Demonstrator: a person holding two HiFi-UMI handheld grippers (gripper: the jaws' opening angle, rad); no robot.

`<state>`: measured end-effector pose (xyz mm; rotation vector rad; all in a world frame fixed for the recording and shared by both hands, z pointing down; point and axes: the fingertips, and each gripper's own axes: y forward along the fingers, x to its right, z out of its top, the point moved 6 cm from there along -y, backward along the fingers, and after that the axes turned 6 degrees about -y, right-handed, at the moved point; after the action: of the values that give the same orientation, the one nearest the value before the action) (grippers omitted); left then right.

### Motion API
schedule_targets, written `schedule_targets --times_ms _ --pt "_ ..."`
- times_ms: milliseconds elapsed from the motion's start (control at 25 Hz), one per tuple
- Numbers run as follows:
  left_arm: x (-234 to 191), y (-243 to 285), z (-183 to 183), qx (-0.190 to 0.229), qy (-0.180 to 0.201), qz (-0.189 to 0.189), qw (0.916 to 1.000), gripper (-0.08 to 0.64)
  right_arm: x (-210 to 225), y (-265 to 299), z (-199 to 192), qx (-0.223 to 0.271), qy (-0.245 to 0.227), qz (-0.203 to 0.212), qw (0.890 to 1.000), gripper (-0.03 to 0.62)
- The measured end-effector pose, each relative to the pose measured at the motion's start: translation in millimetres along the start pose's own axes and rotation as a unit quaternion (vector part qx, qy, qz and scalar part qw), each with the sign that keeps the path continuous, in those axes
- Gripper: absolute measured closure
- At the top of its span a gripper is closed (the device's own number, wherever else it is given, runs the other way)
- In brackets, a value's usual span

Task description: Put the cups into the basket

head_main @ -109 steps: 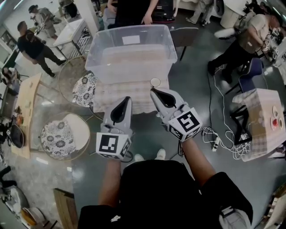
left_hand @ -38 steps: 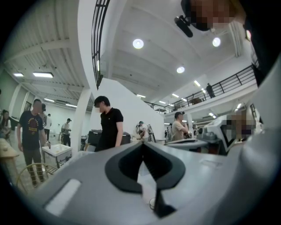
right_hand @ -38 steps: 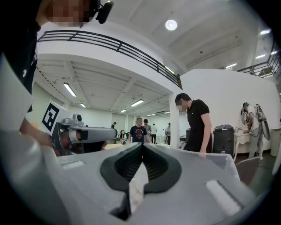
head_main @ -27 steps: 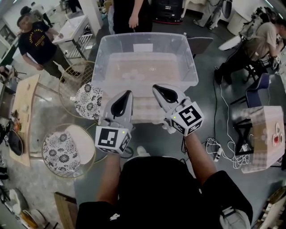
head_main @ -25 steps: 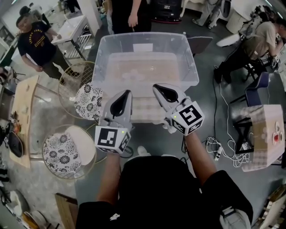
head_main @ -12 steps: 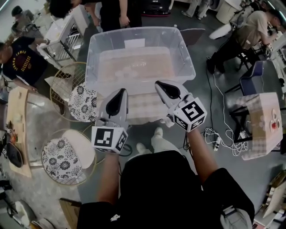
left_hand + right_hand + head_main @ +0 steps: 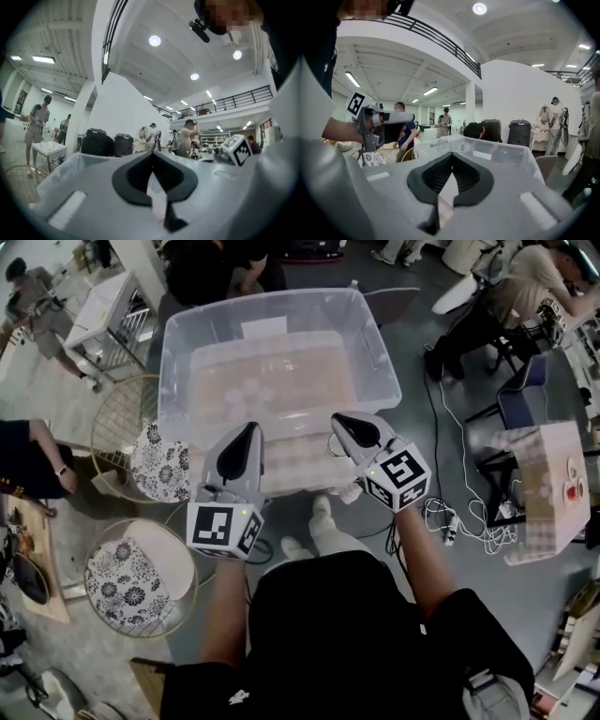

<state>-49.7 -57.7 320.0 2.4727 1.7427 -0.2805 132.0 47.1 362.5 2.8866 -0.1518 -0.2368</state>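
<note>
The left gripper (image 7: 251,427) and the right gripper (image 7: 337,417) are held side by side over the near edge of a table (image 7: 296,463) covered in a checked cloth, both pointed forward at a clear plastic bin (image 7: 377,360) that stands on that cloth. In the left gripper view the two dark pads of the left gripper (image 7: 151,156) are seen pressed together at their tips, with nothing caught between them; the bin's translucent wall (image 7: 65,171) is seen low and to the left, just beyond the jaws. In the right gripper view the right gripper (image 7: 451,157) is likewise closed tip to tip on nothing, and the bin (image 7: 497,151) is seen straight ahead, near but not touched. From the head view the tips of both tools are placed just short of the bin's near wall, the left one toward its left half and the right one toward its right half. Inside the bin, faint pale round shapes (image 7: 246,390) are made out on its floor, well ahead of both tools; whether these are cups cannot be settled, since they are blurred by the plastic. No cup is gripped by either tool.
</note>
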Motion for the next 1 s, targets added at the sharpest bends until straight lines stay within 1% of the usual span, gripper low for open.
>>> schedule_targets --times_ms 200,320,520,560,600,640,680,760,840,920,1000 --pt "1.5 24.2 -5.3 -0.01 0.001 -0.005 0.9999 0.552 10.7 4.7 -48.2 -0.052 0.004 0.015 0.999 0.591" --pt "2.7 38.5 -9.8 -0.016 0.0 -0.004 0.9999 0.552 16.0 8.0 -81.9 -0.094 0.01 0.026 0.995 0.591" --pt "6.5 60.8 -18.8 -0.034 0.006 -0.003 0.9994 0.552 18.7 19.5 -139.5 -0.173 0.019 0.061 0.983 0.583" --pt "7.0 63.8 -20.4 -0.037 0.004 -0.003 0.9993 0.552 17.9 22.4 -151.1 -0.19 0.018 0.067 0.979 0.575" --pt "7.4 66.4 -21.9 -0.039 0.003 -0.003 0.9992 0.552 16.8 25.5 -162.7 -0.207 0.018 0.073 0.976 0.553" --pt "7.7 69.0 -23.3 -0.042 0.004 -0.003 0.9991 0.552 15.6 28.9 -174.1 -0.223 0.02 0.08 0.971 0.532" --pt "7.8 71.8 -24.5 -0.044 0.005 -0.002 0.999 0.552 14.5 32.9 -185.2 -0.239 0.021 0.088 0.967 0.525" --pt "7.9 77.4 -26.5 -0.047 0.007 -0.002 0.9989 0.552 12.1 41.9 -207.1 -0.279 0.007 0.106 0.954 0.508" --pt "9.5 81.7 -28.7 -0.049 0.007 -0.001 0.9988 0.552 8.2 48.3 -227.4 -0.323 -0.021 0.13 0.937 0.485" --pt "11.3 84.7 -30.9 -0.051 0.007 0.0 0.9987 0.552 4.5 52.5 -243.2 -0.364 -0.049 0.155 0.917 0.471" --pt "11.3 87.5 -33.0 -0.053 0.005 0.0 0.9986 0.552 2.1 57.8 -255.1 -0.389 -0.067 0.172 0.903 0.465"
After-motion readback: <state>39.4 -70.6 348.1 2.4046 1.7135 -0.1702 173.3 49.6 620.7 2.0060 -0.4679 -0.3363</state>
